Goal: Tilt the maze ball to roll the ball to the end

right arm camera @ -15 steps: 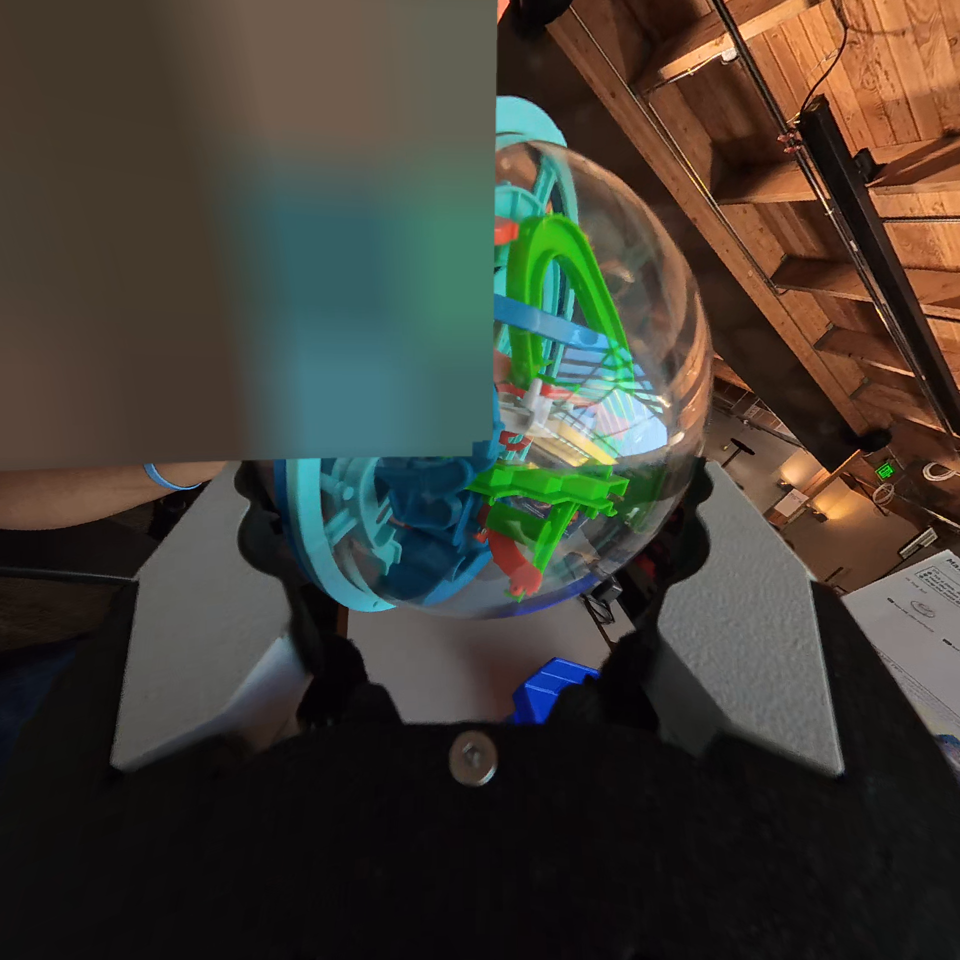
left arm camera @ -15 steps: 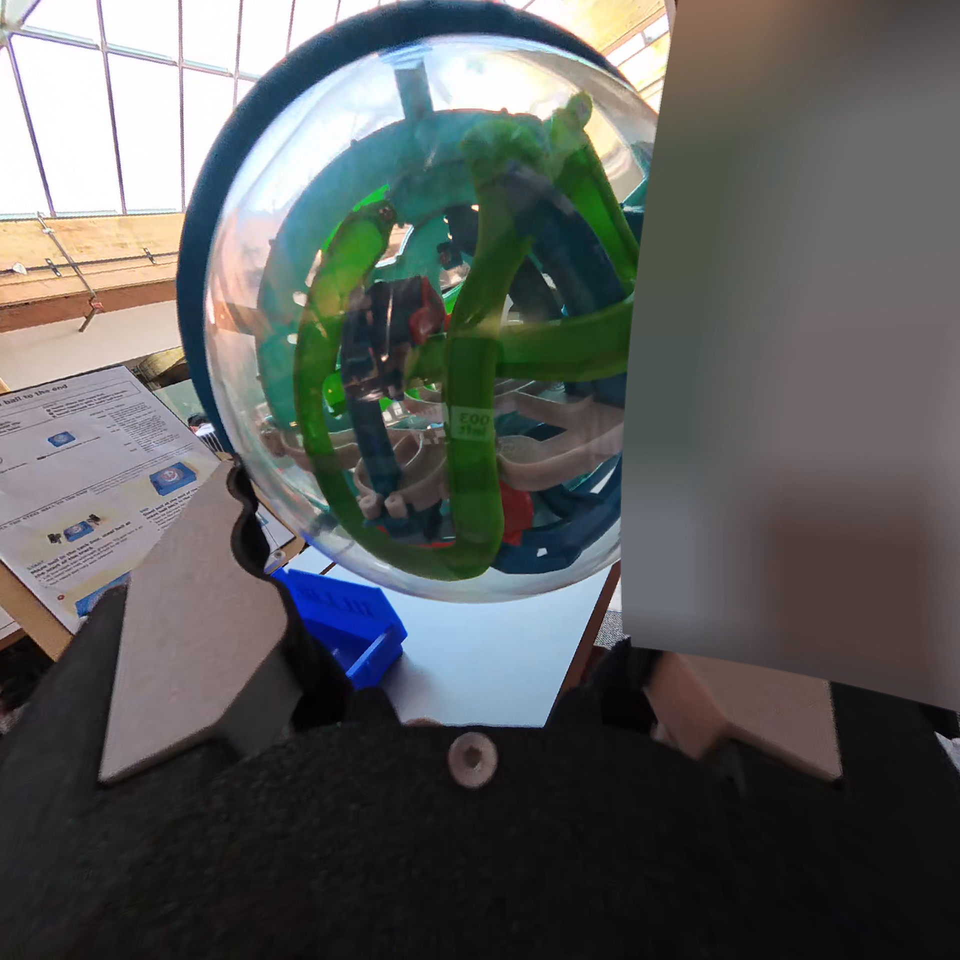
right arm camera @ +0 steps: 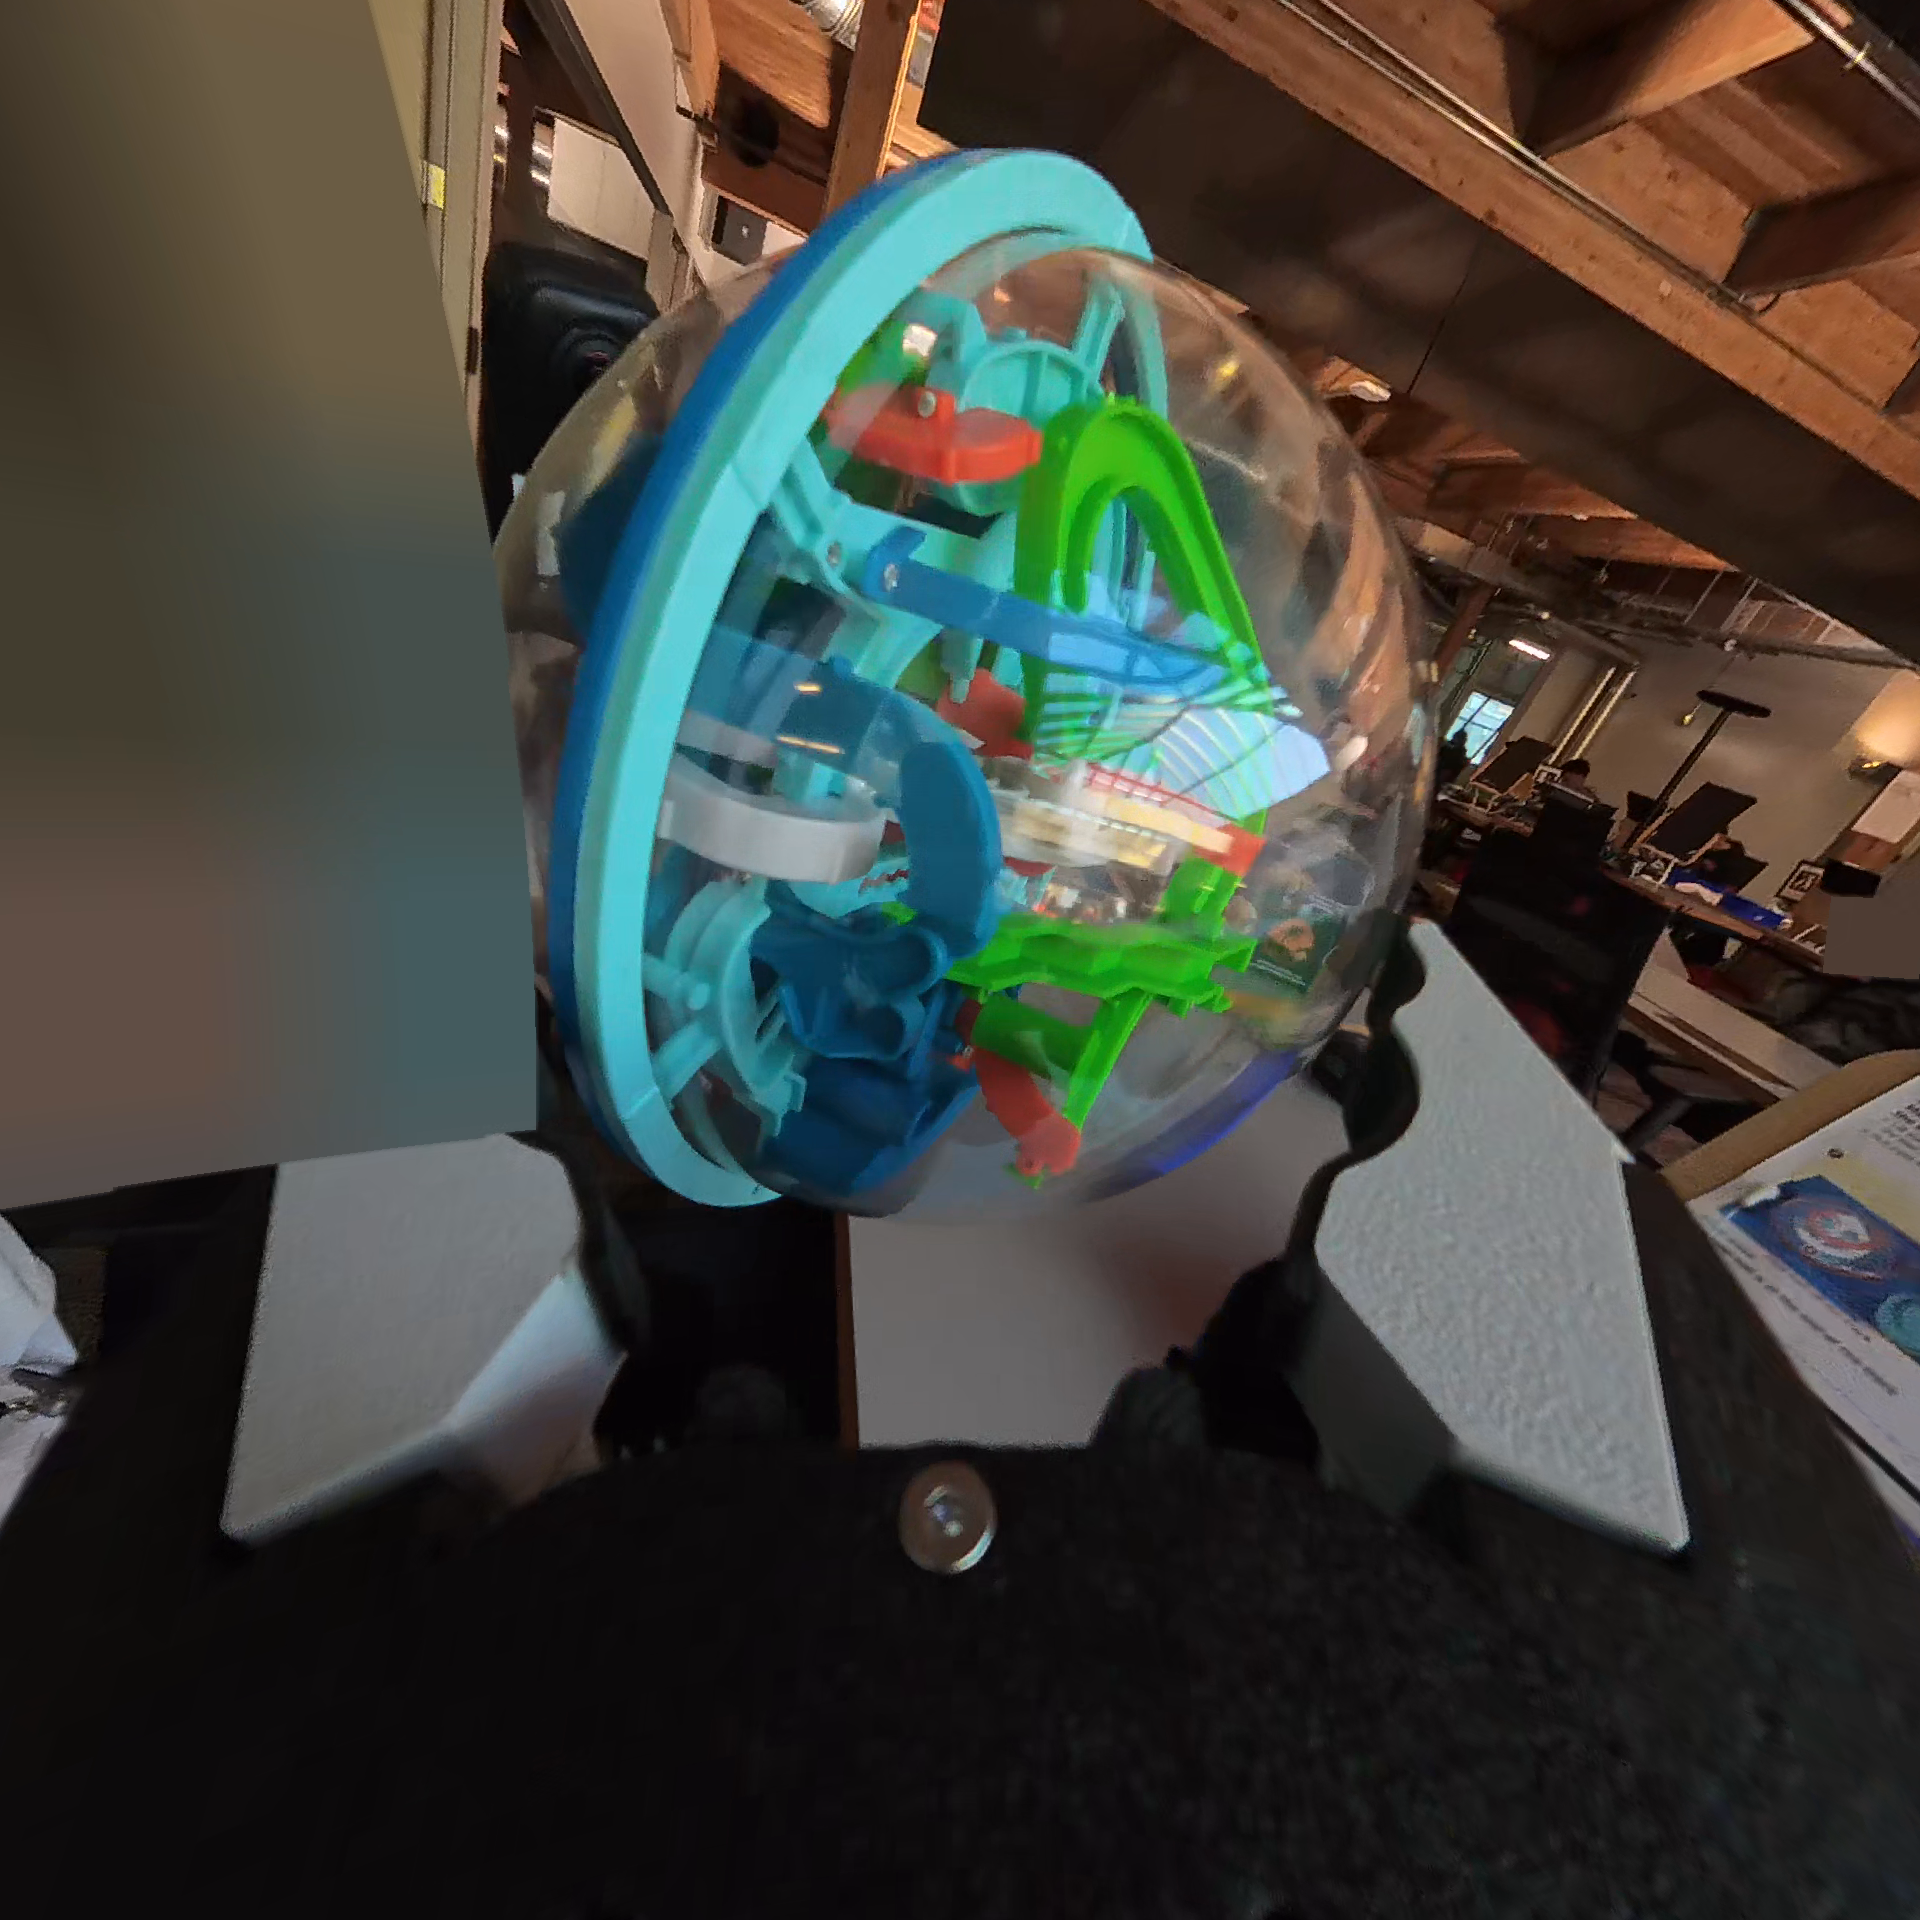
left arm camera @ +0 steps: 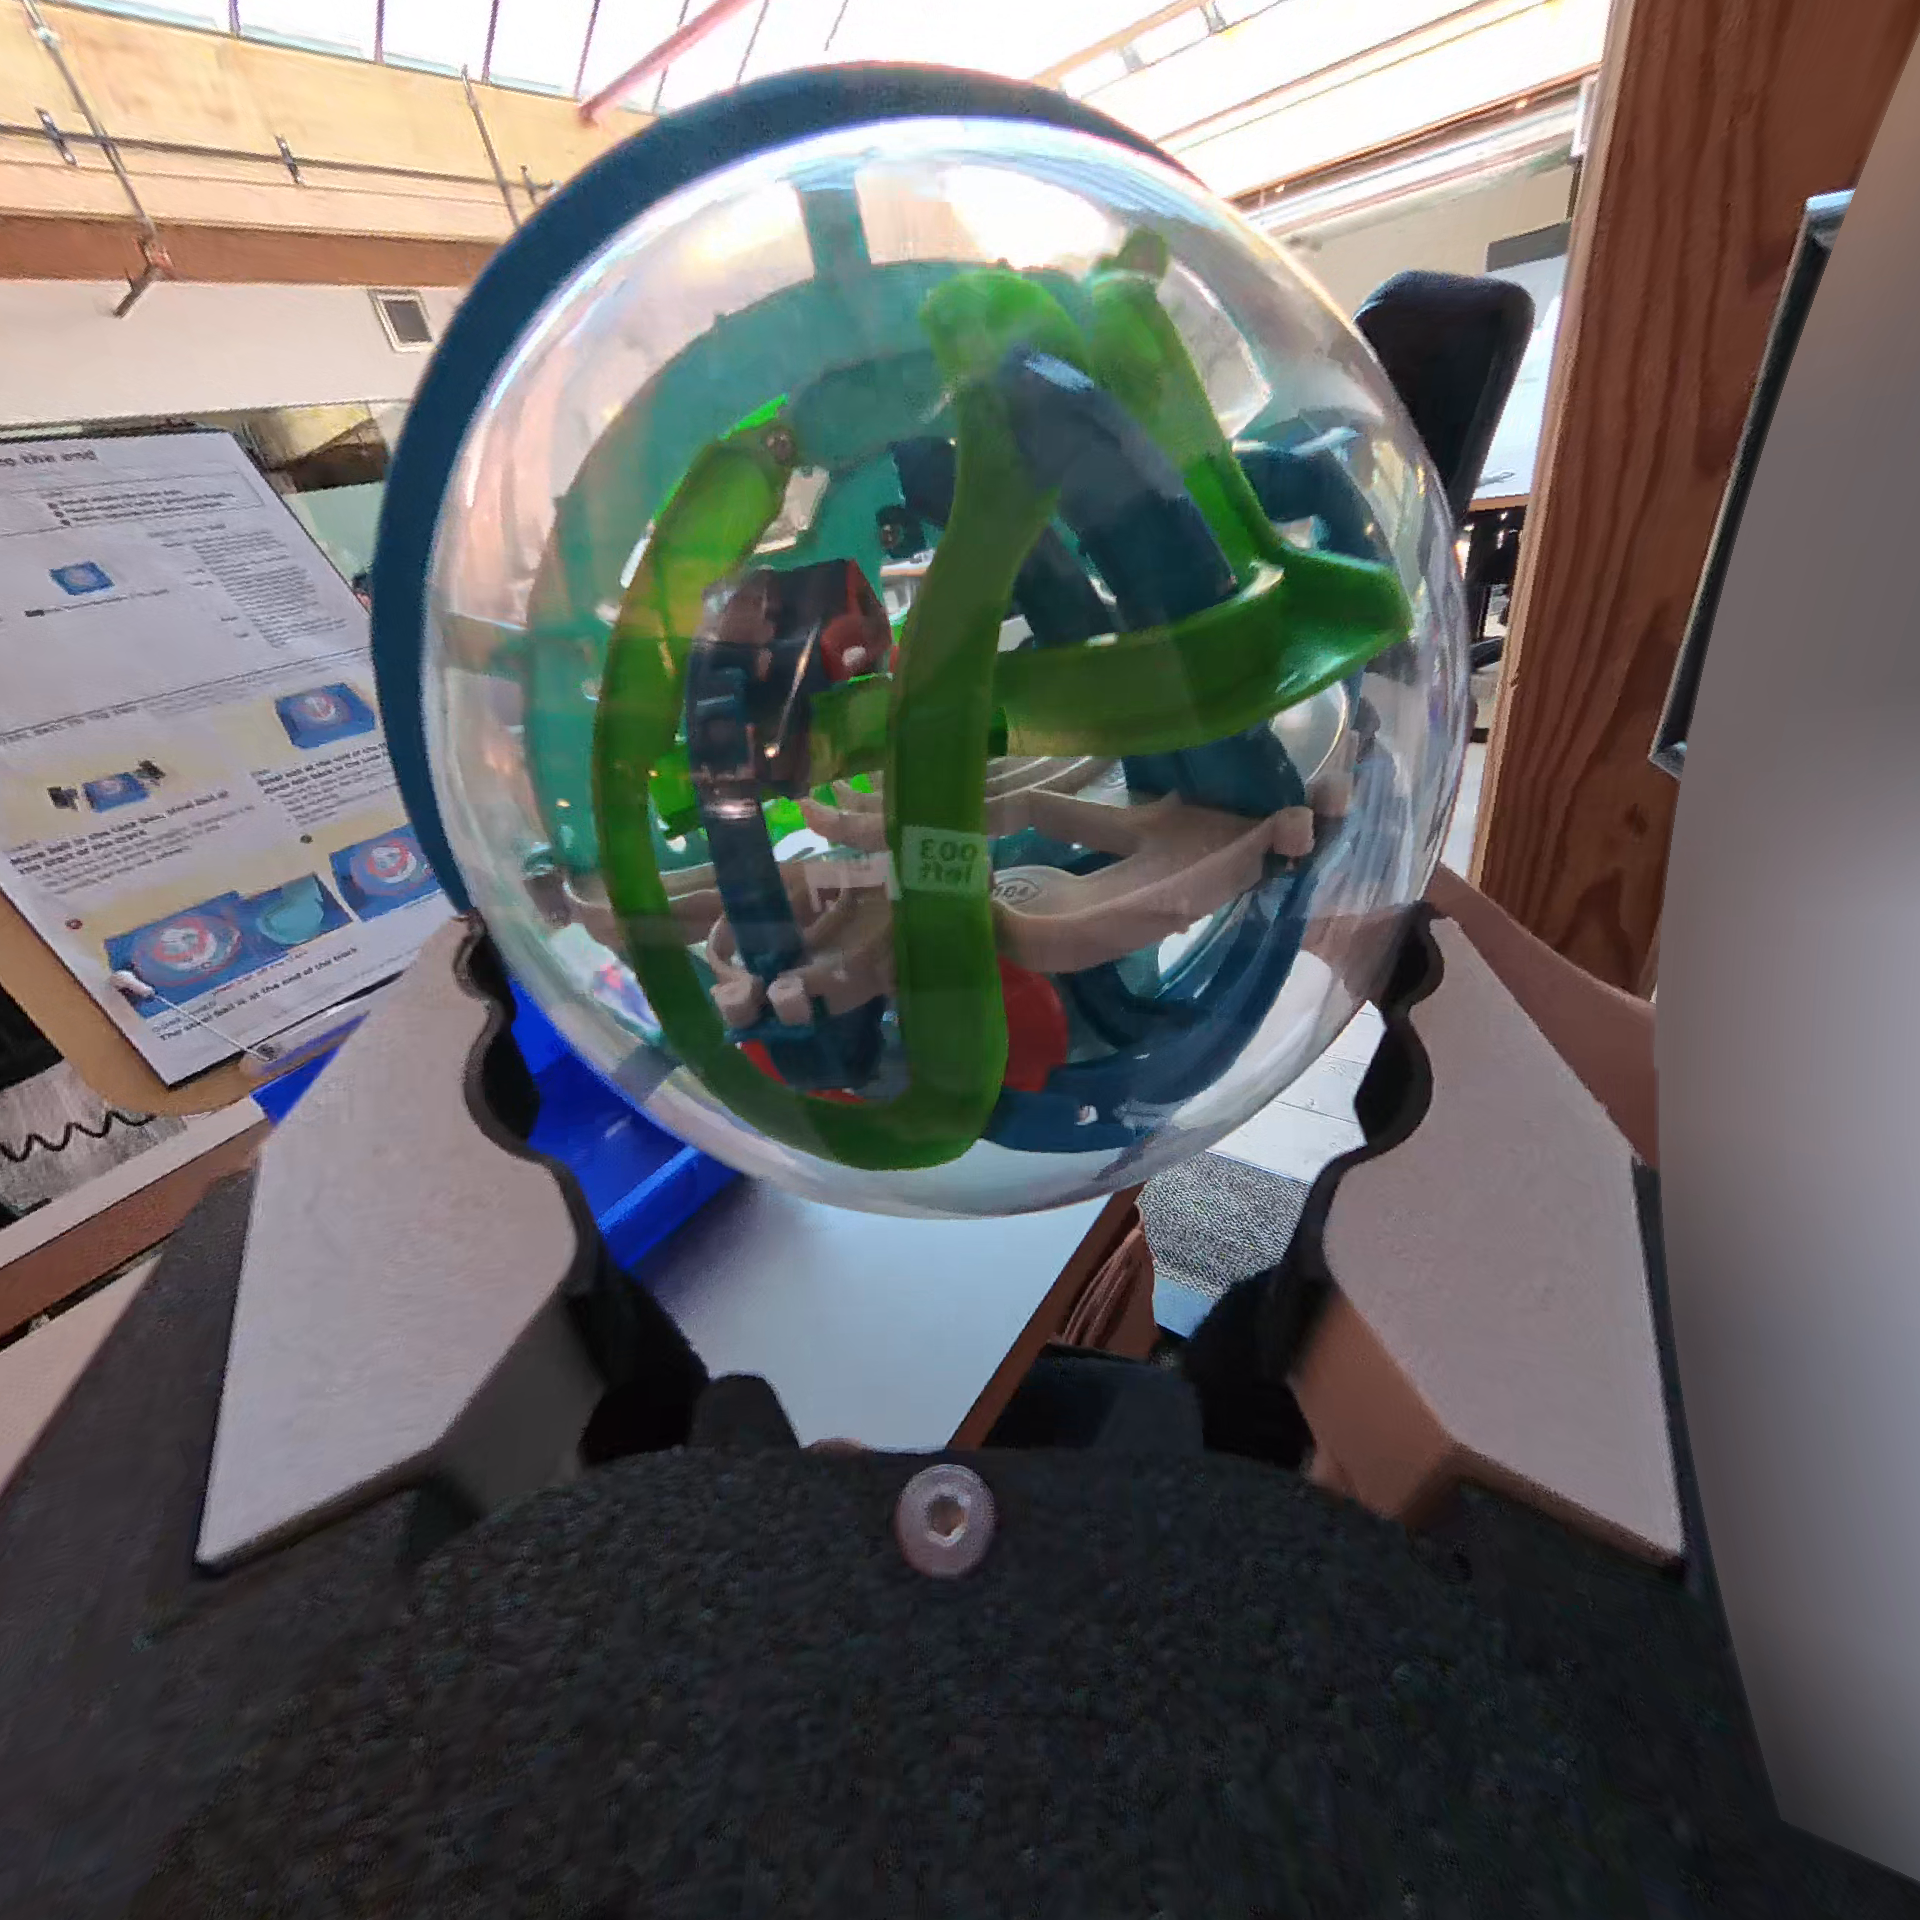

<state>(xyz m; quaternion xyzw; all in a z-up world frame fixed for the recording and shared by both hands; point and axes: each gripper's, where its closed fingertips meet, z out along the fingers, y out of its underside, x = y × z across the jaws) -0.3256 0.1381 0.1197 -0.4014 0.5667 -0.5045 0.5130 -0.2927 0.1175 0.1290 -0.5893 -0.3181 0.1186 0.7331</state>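
Tongs [left arm camera: 940, 935] and tongs [right arm camera: 977, 1039] — both clamp maze ball [left arm camera: 935, 665].

both hand-held grippers [left arm camera: 940, 966] [right arm camera: 977, 1039] clamped wide

A printed instruction sheet [left arm camera: 177, 748] stands beside a blue bin [left arm camera: 623, 1164] on a white table [left arm camera: 862, 1320].

Daylit left wrist view against a dim right wrist view, both wide-angle.

Bright skylight panes [left arm camera: 1299, 94] overexpose the top of the left view and lay white glare on the clear plastic maze sphere with coloured tracks [left arm camera: 935, 665]; its tracks look slightly smeared. In the right view the brown timber ceiling [right arm camera: 1558, 260] is shadowed, the sphere reflects window light, and its blue and turquoise rim [right arm camera: 665, 790] is motion-blurred. Straight lines bow toward the edges.
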